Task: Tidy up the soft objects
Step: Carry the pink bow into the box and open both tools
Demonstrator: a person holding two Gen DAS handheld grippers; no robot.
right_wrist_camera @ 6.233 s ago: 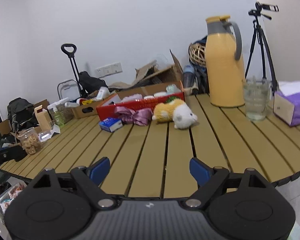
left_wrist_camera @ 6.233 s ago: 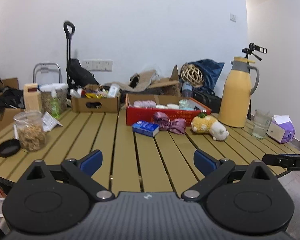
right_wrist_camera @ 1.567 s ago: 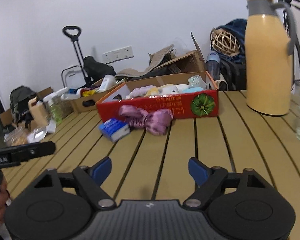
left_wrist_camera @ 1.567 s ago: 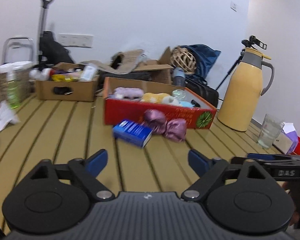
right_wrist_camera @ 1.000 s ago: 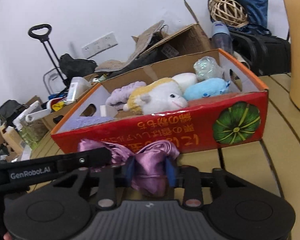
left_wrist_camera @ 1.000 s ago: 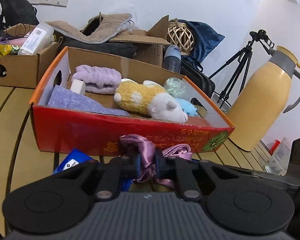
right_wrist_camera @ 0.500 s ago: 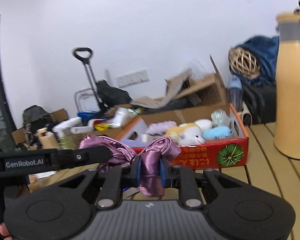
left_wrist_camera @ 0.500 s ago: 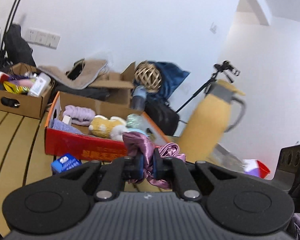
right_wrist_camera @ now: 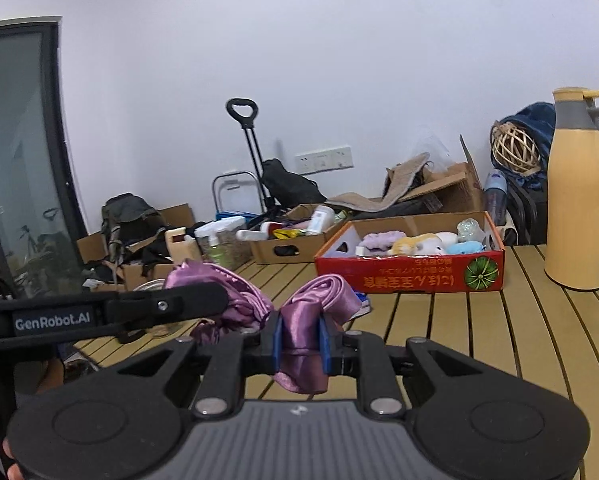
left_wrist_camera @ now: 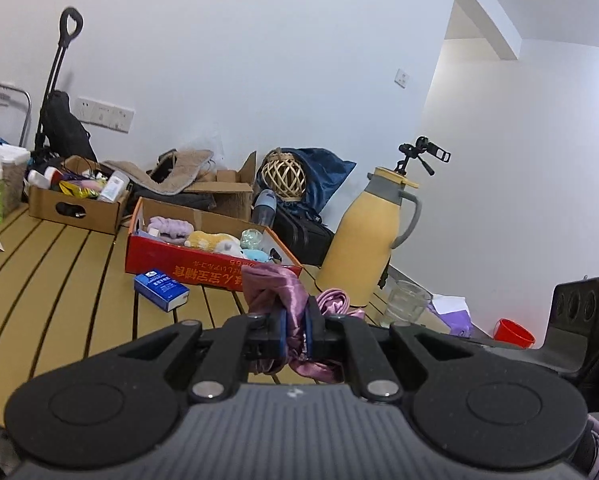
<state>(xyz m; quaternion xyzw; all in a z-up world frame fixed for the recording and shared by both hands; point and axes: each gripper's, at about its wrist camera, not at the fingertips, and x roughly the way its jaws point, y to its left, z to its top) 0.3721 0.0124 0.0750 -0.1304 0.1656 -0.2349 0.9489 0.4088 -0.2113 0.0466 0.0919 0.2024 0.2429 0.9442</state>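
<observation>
**Above the table, one satin cloth in two grips**

Over the table [right_wrist_camera: 439, 320] you hold one purple cloth [right_wrist_camera: 303, 336] clear of the slats. Your left gripper [left_wrist_camera: 294, 334] is clamped on one end of it, your right gripper [right_wrist_camera: 301, 344] on the other. One red box [right_wrist_camera: 411, 276] sits toward the far edge with several soft toys inside. One blue packet [left_wrist_camera: 161, 289] lies just in front of it, and one yellow flask [left_wrist_camera: 369, 240] stands beside it.
</observation>
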